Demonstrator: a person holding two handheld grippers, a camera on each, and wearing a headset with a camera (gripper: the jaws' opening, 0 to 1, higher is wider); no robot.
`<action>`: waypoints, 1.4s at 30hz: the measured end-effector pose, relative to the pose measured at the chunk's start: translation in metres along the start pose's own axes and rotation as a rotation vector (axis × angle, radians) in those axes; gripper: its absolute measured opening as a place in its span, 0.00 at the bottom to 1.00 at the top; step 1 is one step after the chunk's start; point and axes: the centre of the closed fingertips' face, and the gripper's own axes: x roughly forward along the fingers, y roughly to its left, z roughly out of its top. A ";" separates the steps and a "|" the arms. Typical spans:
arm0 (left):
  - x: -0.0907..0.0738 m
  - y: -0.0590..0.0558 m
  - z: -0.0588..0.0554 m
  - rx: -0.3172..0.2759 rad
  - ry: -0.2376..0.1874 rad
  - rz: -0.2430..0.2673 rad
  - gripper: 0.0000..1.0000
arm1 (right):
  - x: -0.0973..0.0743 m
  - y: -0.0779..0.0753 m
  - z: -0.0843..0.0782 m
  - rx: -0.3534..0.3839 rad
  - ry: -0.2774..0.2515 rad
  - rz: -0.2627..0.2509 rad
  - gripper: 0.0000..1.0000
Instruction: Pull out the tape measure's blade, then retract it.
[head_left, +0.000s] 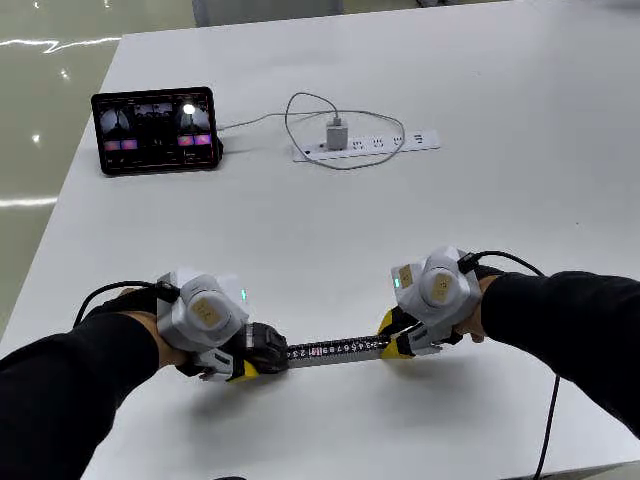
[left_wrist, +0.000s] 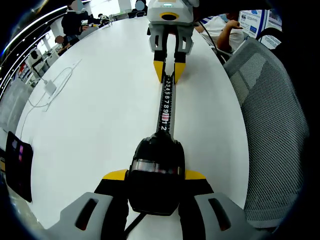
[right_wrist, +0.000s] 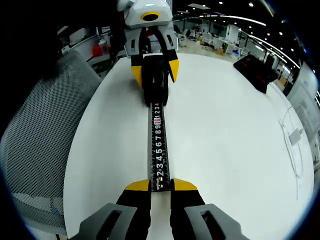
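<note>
The black tape measure case (left_wrist: 156, 172) sits between the yellow-tipped jaws of my left gripper (left_wrist: 155, 176), which is shut on it; in the head view the case (head_left: 266, 350) is at the lower left beside that gripper (head_left: 245, 366). Its black blade (head_left: 335, 349) with white numbers runs right along the table to my right gripper (head_left: 392, 345). In the right gripper view the blade (right_wrist: 158, 150) ends between the jaws of that gripper (right_wrist: 160, 186), shut on the blade's end. The case (right_wrist: 155, 80) shows far ahead there.
On the white table (head_left: 400, 220) a tablet (head_left: 156, 129) stands at the far left. A power strip (head_left: 368, 144) with a white charger and looped cable lies behind. A grey mesh chair (left_wrist: 272, 125) stands by the near table edge.
</note>
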 end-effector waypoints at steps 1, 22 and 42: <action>0.000 0.000 0.000 0.000 0.000 0.000 0.33 | 0.000 0.000 0.000 0.000 0.000 0.000 0.10; 0.000 0.000 0.000 0.001 0.000 0.003 0.33 | -0.006 -0.002 -0.009 0.009 0.003 -0.011 0.10; 0.000 0.000 0.000 0.002 0.000 0.002 0.33 | -0.011 -0.001 -0.017 0.019 0.009 -0.017 0.10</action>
